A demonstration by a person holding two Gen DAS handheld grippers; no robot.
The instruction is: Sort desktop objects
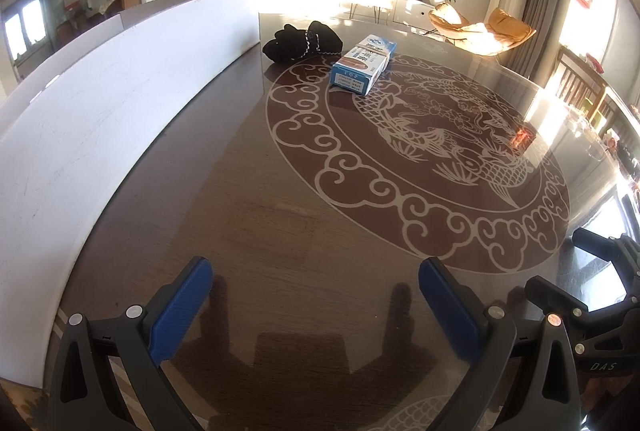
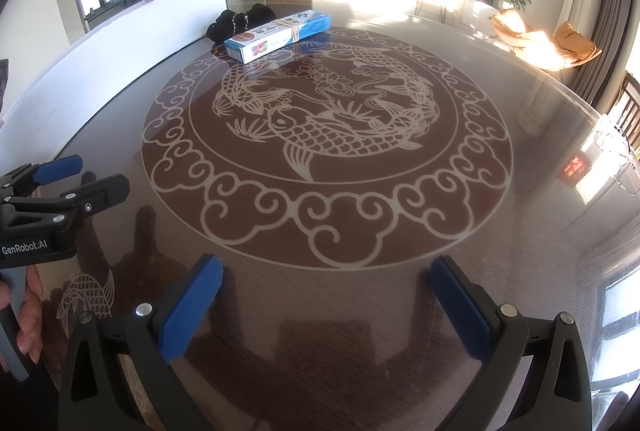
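A long blue and white carton lies on the far side of the dark round table. A bundle of black cloth lies just behind it, next to the white board. My left gripper hovers open over the near table edge with nothing between its blue pads. In the right wrist view, the left gripper appears at the left, held by a hand. My right gripper is open too, empty, near the front edge.
A tall white board stands along the table's left side. The tabletop carries a white fish and cloud pattern under glossy glass. A television, plants and orange chairs stand beyond the table. Strong sunlight glares at the right.
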